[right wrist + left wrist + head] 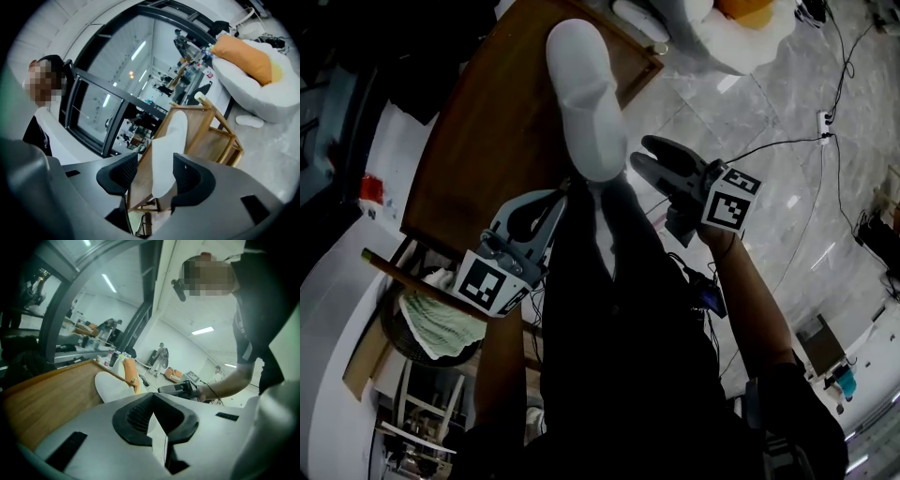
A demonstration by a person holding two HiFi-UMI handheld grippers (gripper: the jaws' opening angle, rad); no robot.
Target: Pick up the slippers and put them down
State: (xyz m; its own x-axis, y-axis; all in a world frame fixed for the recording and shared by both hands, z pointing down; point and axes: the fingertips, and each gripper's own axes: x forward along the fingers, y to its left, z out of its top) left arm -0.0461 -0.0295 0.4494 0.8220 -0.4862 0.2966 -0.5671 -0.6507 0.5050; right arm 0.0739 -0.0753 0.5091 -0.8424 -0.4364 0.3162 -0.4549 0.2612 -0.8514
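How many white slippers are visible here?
2. One slipper lies on the wooden table; the other slipper lies on the floor beyond it. More may be hidden.

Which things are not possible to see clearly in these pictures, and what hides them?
1. Whether the shut left claw pinches the slipper: left gripper view, its own pads cover the contact.
2. Whether the slipper's sole touches the table: head view, the slipper covers it.
3. White shape on the floor: right gripper view, too small.
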